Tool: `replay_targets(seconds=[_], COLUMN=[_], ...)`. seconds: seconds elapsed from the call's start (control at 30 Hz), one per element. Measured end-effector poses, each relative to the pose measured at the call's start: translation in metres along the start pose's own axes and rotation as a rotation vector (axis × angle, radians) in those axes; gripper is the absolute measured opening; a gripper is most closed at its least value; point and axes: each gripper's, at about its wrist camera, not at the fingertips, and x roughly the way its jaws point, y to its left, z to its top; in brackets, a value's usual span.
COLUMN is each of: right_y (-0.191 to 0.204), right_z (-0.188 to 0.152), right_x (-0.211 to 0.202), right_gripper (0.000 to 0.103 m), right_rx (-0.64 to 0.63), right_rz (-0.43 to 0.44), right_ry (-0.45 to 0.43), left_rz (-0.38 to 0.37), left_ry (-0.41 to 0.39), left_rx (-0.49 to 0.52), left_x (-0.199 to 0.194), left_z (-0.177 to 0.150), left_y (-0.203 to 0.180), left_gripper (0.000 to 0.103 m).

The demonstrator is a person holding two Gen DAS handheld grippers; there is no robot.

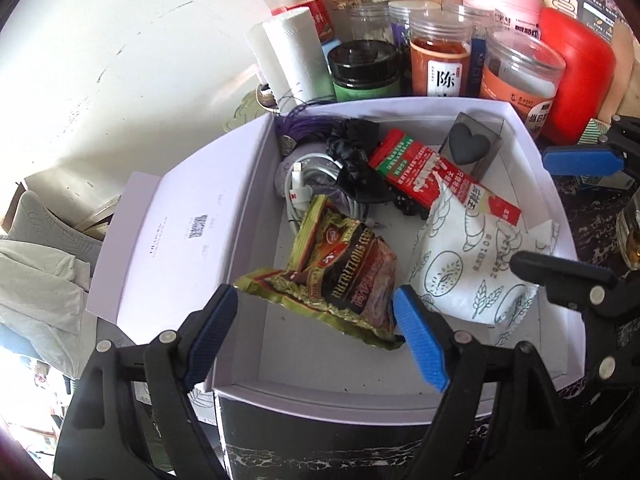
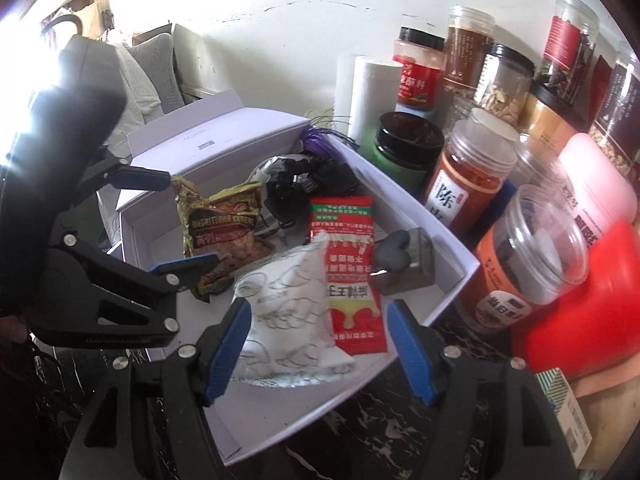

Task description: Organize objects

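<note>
Both claws, left (image 1: 316, 312) and right (image 2: 320, 320), gape wide, holding nothing (box rim (image 1: 360, 398) just below).

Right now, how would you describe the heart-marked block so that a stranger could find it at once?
Look into the open white box in front of the row of jars. At its far right corner, beside the red sachet, leans a small grey block. Alone among soft packets, it is hard-edged and bears a dark heart.

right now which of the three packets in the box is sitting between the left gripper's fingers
The green-and-gold cereal packet: its lower edge lies between the open left gripper fingers. The white packet and red packet lie farther right.
</note>
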Motion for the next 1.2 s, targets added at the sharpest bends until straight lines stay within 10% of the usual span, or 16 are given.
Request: replay_targets(seconds=[1.2], right_y=[0.033], right_z=[-0.006], right_x=[-0.166], right_gripper=[0.071], right_rx=[0.015], right_rz=[-0.157], right_ry=[-0.240], left_rz=[0.052], left_ry=[-0.258], left_rx=[-0.132], left_x=[-0.199], left_z=[-0.031], left_y=[0.022], left_gripper=[0.080])
